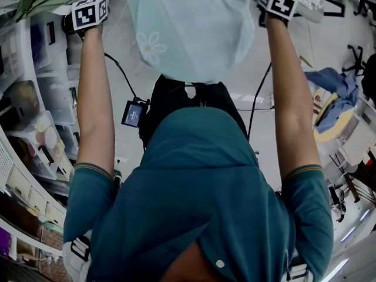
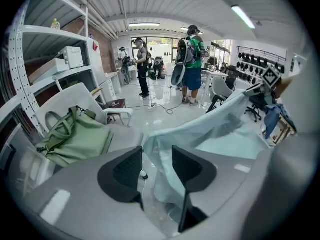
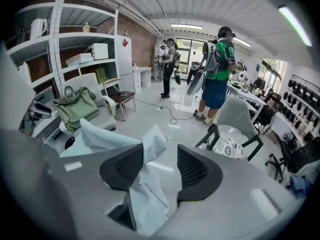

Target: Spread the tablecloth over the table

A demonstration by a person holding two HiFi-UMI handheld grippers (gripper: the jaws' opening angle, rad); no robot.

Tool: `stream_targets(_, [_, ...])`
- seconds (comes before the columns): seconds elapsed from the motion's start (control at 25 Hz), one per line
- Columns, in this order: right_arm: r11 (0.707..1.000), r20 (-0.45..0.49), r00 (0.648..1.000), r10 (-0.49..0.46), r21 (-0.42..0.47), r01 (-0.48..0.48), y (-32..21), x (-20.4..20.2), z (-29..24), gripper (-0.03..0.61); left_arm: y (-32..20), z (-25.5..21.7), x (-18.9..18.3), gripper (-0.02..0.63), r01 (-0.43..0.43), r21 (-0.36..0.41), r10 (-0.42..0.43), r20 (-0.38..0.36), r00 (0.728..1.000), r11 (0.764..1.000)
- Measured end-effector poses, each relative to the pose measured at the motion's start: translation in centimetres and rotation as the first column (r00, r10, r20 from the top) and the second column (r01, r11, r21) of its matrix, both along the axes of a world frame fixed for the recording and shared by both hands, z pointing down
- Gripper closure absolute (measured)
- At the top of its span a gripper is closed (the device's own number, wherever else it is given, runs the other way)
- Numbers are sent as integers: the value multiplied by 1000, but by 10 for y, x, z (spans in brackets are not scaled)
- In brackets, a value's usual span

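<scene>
The tablecloth (image 1: 188,34) is pale mint with a white daisy print and hangs bunched between my two outstretched arms at the top of the head view. There only the marker cubes of the left gripper (image 1: 89,12) and right gripper (image 1: 277,2) show. In the left gripper view my left gripper (image 2: 157,156) stands open, and a fold of the tablecloth (image 2: 220,124) hangs loosely between its jaws against the right one. In the right gripper view my right gripper (image 3: 161,159) is open too, with a crumpled corner of the tablecloth (image 3: 147,194) lying against its left jaw. No table surface shows under the cloth.
A green bag (image 2: 75,139) lies on a white chair to the left, below metal shelves (image 2: 50,59). Several people (image 2: 192,64) stand at the back of the room. A chair with a patterned seat (image 3: 232,144) stands to the right, and a blue cloth (image 1: 335,87) lies on a round table.
</scene>
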State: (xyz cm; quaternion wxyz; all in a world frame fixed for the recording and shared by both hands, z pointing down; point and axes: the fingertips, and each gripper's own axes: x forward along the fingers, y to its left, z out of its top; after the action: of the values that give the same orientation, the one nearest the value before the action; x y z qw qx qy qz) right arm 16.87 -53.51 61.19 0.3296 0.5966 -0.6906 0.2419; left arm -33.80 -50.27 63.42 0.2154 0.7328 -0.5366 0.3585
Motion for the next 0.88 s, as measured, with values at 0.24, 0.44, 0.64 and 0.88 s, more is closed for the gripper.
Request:
stream_targets(0.24, [1000,-2,1000,-5,-1,5,7,1,-3,360,6,-27,7,433,-7,61,8,-15,1000,998])
stream_targets(0.44, [999,-84,996,38,30,-35,12,14,-16,360,16,-55,9,434,-11,116,13,-14,1000,993])
stream_targets(0.64, [998,-132,990,-59,-40,54,15,8,-17,360,26,-86,5,436,-9,173,10,-8,1000,985])
stream_targets(0.88, [1000,-149,989,-5,25,9,8,32,-54,362,41,-120,2,437,3,236,-2,-2,1000,972])
